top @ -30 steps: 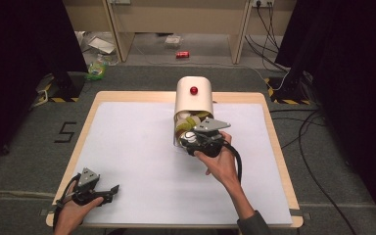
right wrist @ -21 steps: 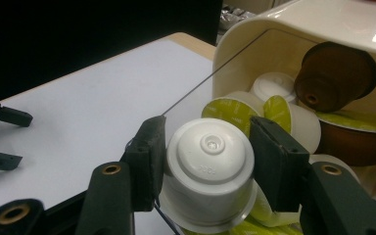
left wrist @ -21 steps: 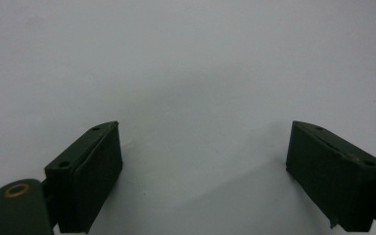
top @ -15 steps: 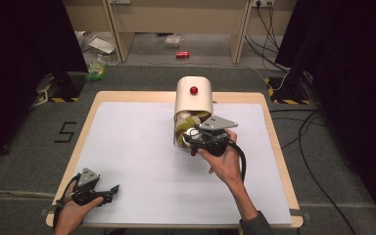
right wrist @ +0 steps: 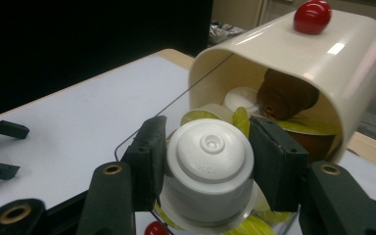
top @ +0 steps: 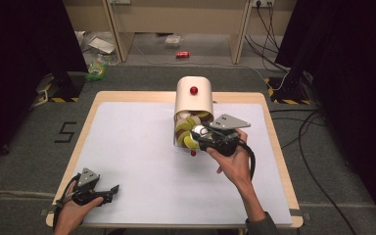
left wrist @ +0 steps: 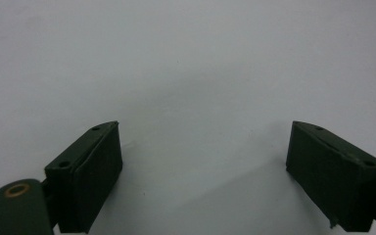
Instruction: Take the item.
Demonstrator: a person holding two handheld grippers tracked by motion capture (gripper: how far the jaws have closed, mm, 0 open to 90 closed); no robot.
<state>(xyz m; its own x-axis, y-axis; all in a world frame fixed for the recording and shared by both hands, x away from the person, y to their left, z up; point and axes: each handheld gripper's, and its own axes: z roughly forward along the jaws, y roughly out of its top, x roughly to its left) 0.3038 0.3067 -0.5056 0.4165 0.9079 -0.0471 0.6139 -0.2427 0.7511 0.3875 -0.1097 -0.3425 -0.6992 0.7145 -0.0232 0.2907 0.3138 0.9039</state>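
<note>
The white capsule (right wrist: 209,164) is clamped between the two fingers of the right gripper (top: 201,134), which press on its opposite side walls with its domed base facing the gripper's camera. It sits at the mouth of the cream container (top: 193,100), just in front of the opening. A grip across the widest part of the body keeps the flange clear of the pads, probably so the capsule can come out without snagging.

The container lies on its side near the middle of the counter's (top: 127,147) far edge, its opening towards the person. This orientation exposes the contents to a level reach. A red knob (top: 194,90) sits on the upper wall. Inside are brown capsules (right wrist: 286,95), another white capsule (right wrist: 242,99) and yellow-green capsules (top: 192,122), some of which spill onto a wire-edged clear panel at the mouth. A second red knob (top: 193,153) lies at the panel's near edge.

The left gripper (top: 108,191) rests at the counter's near left corner, well apart from the container. Its fingers (left wrist: 90,169) are spread wide over bare white surface and hold nothing, a parked posture that leaves the work area free.
</note>
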